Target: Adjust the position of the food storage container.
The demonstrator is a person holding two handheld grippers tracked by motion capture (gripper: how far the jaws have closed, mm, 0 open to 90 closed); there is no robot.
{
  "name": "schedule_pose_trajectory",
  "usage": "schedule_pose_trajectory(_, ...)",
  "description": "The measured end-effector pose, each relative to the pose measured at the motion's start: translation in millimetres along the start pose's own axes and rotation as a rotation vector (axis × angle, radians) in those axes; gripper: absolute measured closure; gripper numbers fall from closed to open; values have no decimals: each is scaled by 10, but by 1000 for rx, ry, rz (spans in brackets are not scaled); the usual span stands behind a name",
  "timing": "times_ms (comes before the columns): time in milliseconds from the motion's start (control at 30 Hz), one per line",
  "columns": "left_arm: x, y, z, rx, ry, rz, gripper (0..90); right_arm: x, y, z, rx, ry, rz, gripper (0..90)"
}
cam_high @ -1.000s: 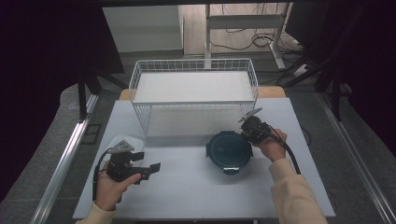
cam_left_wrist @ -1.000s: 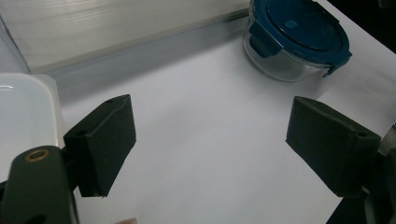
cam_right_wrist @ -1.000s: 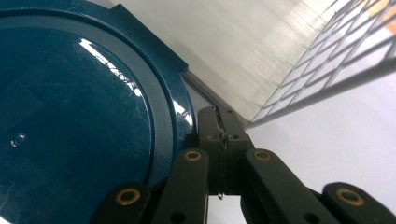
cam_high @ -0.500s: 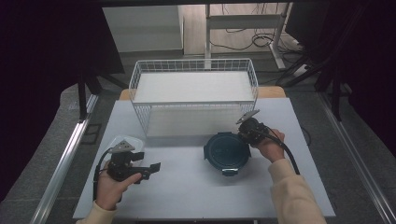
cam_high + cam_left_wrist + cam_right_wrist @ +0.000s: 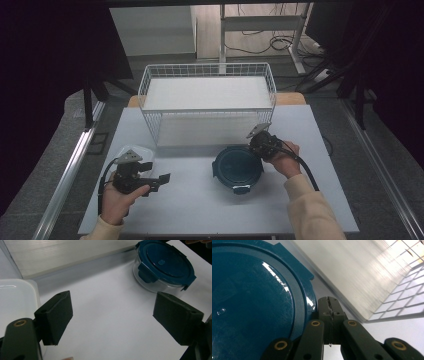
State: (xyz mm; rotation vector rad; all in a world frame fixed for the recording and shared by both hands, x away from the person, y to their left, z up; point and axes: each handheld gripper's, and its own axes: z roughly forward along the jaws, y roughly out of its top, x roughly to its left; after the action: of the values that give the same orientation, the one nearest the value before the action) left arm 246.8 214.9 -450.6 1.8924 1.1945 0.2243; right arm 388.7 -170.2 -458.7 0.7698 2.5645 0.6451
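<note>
Round glass container with dark blue clip lid mid-tabletop, near wire basket. Right gripper pressed together at far-right rim; left gripper spread, empty. We judge glass heavy, slippery, breakable; grip lid rim.

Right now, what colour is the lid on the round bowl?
Dark teal blue. The lid shows best in the left gripper view, sitting on a clear glass bowl.

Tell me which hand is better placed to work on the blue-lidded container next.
Right. The right gripper, fingers shut, sits at the rim of the round container. The left gripper is open, well apart from it, beside the white container.
</note>
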Motion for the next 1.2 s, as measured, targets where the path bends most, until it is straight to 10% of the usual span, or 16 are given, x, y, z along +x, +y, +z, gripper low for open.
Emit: schedule_pose_trajectory(1200, -45, 4, -23, -4, 0, 10, 155, 503, -30, -86, -60, 95, 38, 899)
